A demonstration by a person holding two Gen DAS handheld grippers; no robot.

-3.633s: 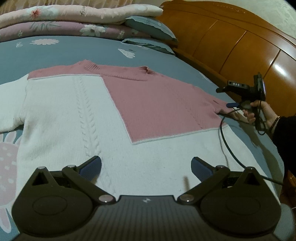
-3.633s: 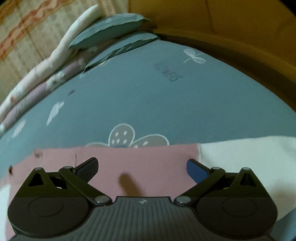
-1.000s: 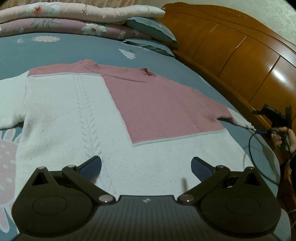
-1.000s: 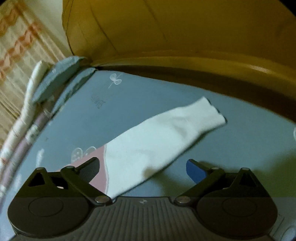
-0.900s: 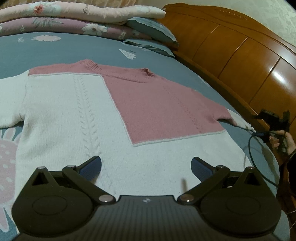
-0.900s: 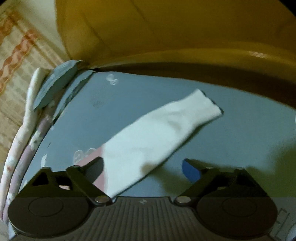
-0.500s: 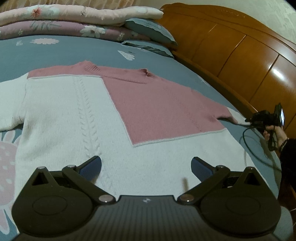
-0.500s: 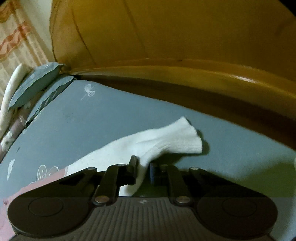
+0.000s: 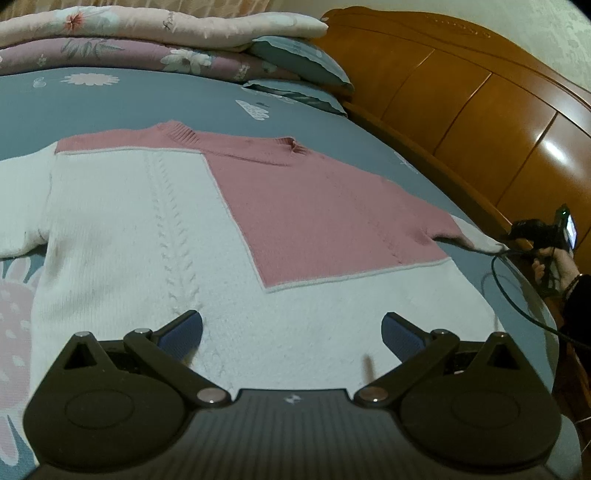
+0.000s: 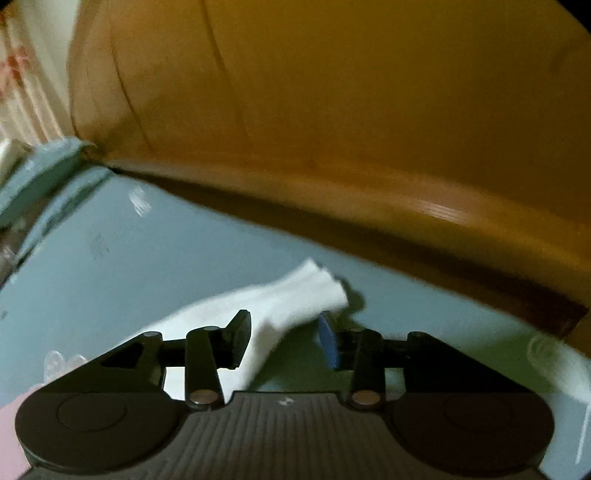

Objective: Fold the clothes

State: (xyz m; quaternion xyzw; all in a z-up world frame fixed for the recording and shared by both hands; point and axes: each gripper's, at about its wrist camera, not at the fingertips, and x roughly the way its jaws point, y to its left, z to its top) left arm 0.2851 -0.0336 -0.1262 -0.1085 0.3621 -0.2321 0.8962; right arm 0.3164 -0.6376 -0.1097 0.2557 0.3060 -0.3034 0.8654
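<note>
A white knit sweater (image 9: 147, 229) with a pink panel (image 9: 314, 214) lies spread flat on the blue-grey bedsheet (image 9: 147, 99). My left gripper (image 9: 291, 328) hovers open over its white hem, with nothing between the fingers. The right sleeve's white cuff (image 10: 295, 295) rests on the sheet near the headboard. My right gripper (image 10: 284, 336) is at that cuff, its jaws partly apart with the sleeve lying between them, not clamped. In the left wrist view the right gripper (image 9: 517, 235) shows at the sleeve tip (image 9: 480, 240), held by a hand (image 9: 561, 266).
A wooden headboard (image 9: 480, 103) runs along the right side, close behind the cuff. Folded floral quilts (image 9: 129, 29) and two blue pillows (image 9: 303, 62) are stacked at the far end. A black cable (image 9: 517, 295) trails over the bed's right edge.
My right gripper came to the cuff and shut on it half a second ago; now its jaws have parted again. The left gripper has stayed open over the hem.
</note>
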